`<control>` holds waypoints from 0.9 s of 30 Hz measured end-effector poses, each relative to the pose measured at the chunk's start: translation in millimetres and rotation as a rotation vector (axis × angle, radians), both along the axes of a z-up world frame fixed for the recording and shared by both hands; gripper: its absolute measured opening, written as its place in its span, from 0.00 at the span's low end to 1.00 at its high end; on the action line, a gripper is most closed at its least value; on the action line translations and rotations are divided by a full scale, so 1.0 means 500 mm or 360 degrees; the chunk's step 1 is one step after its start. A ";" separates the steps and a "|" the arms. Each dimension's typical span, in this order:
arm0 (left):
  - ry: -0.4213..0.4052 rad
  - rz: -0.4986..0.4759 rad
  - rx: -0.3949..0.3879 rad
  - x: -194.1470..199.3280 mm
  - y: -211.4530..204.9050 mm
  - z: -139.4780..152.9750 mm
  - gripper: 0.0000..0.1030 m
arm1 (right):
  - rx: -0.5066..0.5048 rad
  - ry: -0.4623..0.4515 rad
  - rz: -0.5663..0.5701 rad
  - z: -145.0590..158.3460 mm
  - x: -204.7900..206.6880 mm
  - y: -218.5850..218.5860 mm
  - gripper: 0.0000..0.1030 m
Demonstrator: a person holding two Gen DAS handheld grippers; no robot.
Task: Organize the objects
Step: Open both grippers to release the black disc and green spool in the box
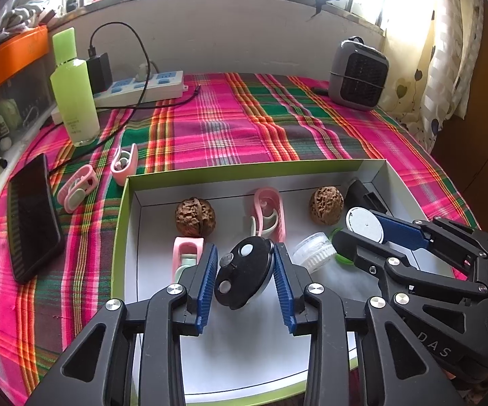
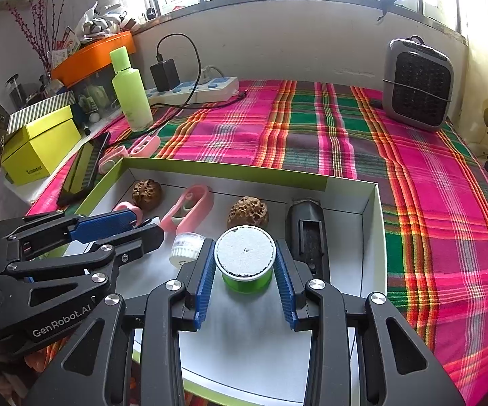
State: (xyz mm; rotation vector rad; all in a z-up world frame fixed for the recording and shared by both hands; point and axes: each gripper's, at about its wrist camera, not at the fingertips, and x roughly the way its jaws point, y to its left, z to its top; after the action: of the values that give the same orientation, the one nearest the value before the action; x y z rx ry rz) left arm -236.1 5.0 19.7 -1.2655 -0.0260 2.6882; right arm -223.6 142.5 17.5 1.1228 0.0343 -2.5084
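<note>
A green-rimmed box [image 1: 124, 237] with a white floor lies on the plaid cloth. Over its near part my left gripper [image 1: 245, 248] has both blue pads against the rim of a tilted black round disc [image 1: 240, 277]. My right gripper [image 2: 245, 242] is shut on a small green jar with a white top [image 2: 244, 257], just right of the left gripper [image 2: 142, 223]. Inside the box lie two walnuts [image 1: 195, 216] [image 1: 325, 204], a pink clip [image 1: 269, 213], another pink clip [image 1: 186, 253], a clear jar with a ribbed white lid [image 1: 311, 252] and a black case [image 2: 306, 233].
Two more pink clips [image 1: 76, 187] [image 1: 124, 164] and a dark phone [image 1: 32, 218] lie on the cloth left of the box. A green bottle [image 1: 74, 91], a power strip [image 1: 142, 86] and a yellow box [image 2: 39, 145] stand at the back left, a grey heater [image 2: 416, 84] at the back right.
</note>
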 end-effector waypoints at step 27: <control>0.0064 0.0035 0.0024 0.068 -0.010 0.047 0.38 | 0.0006 0.0085 -0.0041 0.031 0.062 0.008 0.42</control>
State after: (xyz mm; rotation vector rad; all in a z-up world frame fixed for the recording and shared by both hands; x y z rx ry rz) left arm -202.3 0.0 43.2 -1.2135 -0.0553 2.7264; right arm -192.5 146.3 32.9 1.0645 0.0392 -2.5619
